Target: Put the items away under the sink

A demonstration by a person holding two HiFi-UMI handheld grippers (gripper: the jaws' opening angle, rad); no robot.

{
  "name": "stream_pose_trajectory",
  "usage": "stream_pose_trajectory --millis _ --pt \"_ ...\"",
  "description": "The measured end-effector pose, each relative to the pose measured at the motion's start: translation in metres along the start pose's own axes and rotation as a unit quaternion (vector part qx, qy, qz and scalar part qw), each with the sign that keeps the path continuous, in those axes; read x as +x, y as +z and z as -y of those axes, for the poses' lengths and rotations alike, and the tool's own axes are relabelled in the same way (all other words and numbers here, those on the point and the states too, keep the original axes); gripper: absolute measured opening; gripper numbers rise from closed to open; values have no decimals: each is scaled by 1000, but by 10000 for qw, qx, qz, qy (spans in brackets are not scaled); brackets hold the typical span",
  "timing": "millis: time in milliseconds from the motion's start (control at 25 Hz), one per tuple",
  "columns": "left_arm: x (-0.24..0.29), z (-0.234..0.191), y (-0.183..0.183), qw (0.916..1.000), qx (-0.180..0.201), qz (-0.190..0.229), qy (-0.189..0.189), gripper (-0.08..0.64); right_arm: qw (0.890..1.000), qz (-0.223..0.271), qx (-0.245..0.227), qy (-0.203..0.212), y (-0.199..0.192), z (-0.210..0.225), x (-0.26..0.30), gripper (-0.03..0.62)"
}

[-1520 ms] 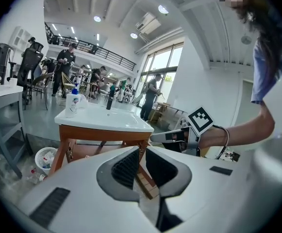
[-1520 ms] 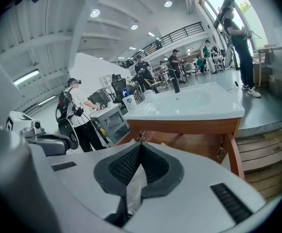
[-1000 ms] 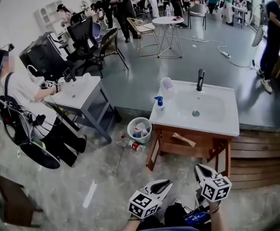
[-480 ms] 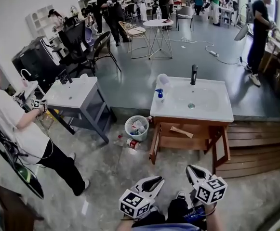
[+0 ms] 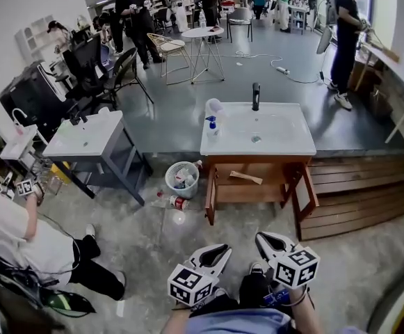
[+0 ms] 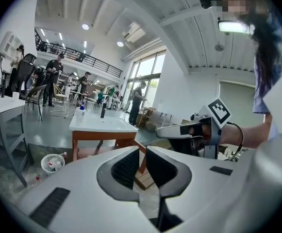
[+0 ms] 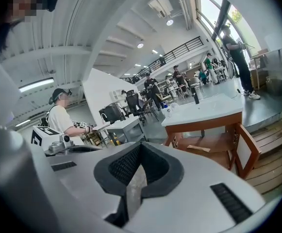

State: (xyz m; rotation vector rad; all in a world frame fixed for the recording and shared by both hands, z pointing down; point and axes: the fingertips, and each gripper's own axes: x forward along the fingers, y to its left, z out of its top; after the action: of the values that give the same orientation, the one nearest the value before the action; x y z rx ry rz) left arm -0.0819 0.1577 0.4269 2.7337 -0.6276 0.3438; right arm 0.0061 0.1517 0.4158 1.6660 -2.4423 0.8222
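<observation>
The white sink [image 5: 285,141] stands on a wooden cabinet [image 5: 257,186] ahead of me, its doors swung open. A blue-topped spray bottle [image 5: 211,126] and a pale container [image 5: 214,106] stand on the sink's left edge. The black faucet [image 5: 256,96] is at the back. A wooden piece [image 5: 245,177] lies on the shelf under the basin. Both grippers hang low near my body, far from the sink. My left gripper [image 5: 224,248] [image 6: 141,149] holds nothing and shows a narrow gap between its pads. My right gripper [image 5: 263,236] [image 7: 140,144] is shut and empty.
A white waste basket [image 5: 181,179] and a bottle [image 5: 172,201] on the floor sit left of the cabinet. A second sink table [image 5: 83,134] stands farther left, with a crouching person [image 5: 14,235] near it. Wooden steps [image 5: 354,193] lie to the right. Other people stand in the background.
The view has pulled back and the sink now sits nearer the middle. The person at the left has shifted down toward the corner. Both grippers stay low and empty.
</observation>
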Motion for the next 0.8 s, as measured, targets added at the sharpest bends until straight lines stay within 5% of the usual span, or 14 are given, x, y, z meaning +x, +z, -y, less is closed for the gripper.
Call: stream_pose_trajectory --millis 800 --pt "-8 14 10 9993 259 133 -244 48 9991 393 -102 -146 6 -23 -17 14"
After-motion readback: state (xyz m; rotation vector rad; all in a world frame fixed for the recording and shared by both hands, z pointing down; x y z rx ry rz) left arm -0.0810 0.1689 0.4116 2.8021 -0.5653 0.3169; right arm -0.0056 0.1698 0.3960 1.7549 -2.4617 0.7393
